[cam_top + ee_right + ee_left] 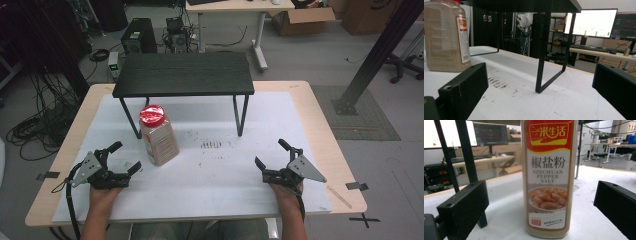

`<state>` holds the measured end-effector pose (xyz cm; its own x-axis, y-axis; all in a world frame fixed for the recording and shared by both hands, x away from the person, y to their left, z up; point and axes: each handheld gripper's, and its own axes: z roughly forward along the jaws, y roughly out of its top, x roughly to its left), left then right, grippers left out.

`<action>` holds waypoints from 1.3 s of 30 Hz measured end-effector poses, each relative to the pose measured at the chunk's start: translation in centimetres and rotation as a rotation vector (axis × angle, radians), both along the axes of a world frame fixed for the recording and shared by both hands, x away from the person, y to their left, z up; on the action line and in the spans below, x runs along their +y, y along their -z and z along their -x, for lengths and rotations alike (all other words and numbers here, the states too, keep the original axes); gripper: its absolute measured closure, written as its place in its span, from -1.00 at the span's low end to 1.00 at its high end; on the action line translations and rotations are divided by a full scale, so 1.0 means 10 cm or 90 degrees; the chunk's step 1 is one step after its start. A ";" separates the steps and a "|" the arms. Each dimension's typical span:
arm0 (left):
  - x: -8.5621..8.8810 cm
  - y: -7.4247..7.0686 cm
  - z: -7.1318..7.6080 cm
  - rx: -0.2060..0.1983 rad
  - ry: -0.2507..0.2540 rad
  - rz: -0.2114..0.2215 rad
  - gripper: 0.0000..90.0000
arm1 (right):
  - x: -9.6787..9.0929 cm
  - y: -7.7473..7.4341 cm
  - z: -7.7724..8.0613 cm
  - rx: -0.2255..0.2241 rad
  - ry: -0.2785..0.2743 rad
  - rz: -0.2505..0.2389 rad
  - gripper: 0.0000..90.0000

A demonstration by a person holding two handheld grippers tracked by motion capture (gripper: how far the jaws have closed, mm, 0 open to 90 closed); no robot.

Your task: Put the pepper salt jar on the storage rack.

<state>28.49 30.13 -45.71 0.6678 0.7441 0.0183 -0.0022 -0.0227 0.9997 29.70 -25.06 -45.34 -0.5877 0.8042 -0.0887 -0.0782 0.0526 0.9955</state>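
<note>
Szechuan pepper salt jar (159, 136): approach stage
Left gripper (121, 157) spread, empty, jar at its 1 o'clock; right gripper (272, 153) likewise spread. Rigid, probably slick plastic; grasp mid-body.

Clear glossy plastic jar (159, 141) with shiny red lid (152, 115); matt black woodgrain shelf (184, 74) on thin metal legs; matt white mat (210, 165).

Robotics lab, monitors (591, 22), floor cables (35, 127), PC tower (139, 35), cardboard boxes (302, 21)
</note>
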 end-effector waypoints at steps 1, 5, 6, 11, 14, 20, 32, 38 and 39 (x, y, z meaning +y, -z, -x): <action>0.00 0.00 0.00 0.000 0.000 0.000 -1.00 | 0.00 0.00 0.00 0.000 0.000 0.000 -1.00; 0.00 0.00 0.00 -0.002 -0.001 -0.001 -0.99 | 0.00 0.00 0.00 0.001 0.000 0.001 -1.00; 0.00 0.00 0.00 -0.002 0.000 -0.001 -0.99 | 0.00 0.00 0.00 0.001 0.000 0.001 -1.00; 0.00 0.00 0.00 -0.001 0.000 0.000 -0.99 | 0.00 0.00 0.00 0.001 0.000 0.002 -1.00; 0.00 0.00 0.00 -0.001 0.001 0.000 -0.99 | 0.00 0.00 0.00 0.001 0.000 0.001 -1.00; 0.00 0.00 0.00 0.000 0.001 0.002 -0.99 | 0.00 0.00 0.00 0.002 0.001 0.002 -1.00; 0.00 0.00 0.00 0.000 0.001 0.002 -0.99 | 0.01 0.00 0.00 0.004 0.002 0.004 -1.00; 0.00 0.00 0.00 0.000 0.001 0.001 -0.99 | 0.01 0.00 0.00 0.003 0.002 0.005 -1.00; 0.00 0.00 0.00 0.000 0.001 0.001 -0.99 | 0.01 0.00 0.00 0.003 0.002 0.005 -1.00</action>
<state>28.48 30.16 -45.73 0.6692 0.7428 0.0172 -0.0028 -0.0206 0.9998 29.72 -24.96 -45.32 -0.5852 0.8057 -0.0921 -0.0728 0.0609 0.9955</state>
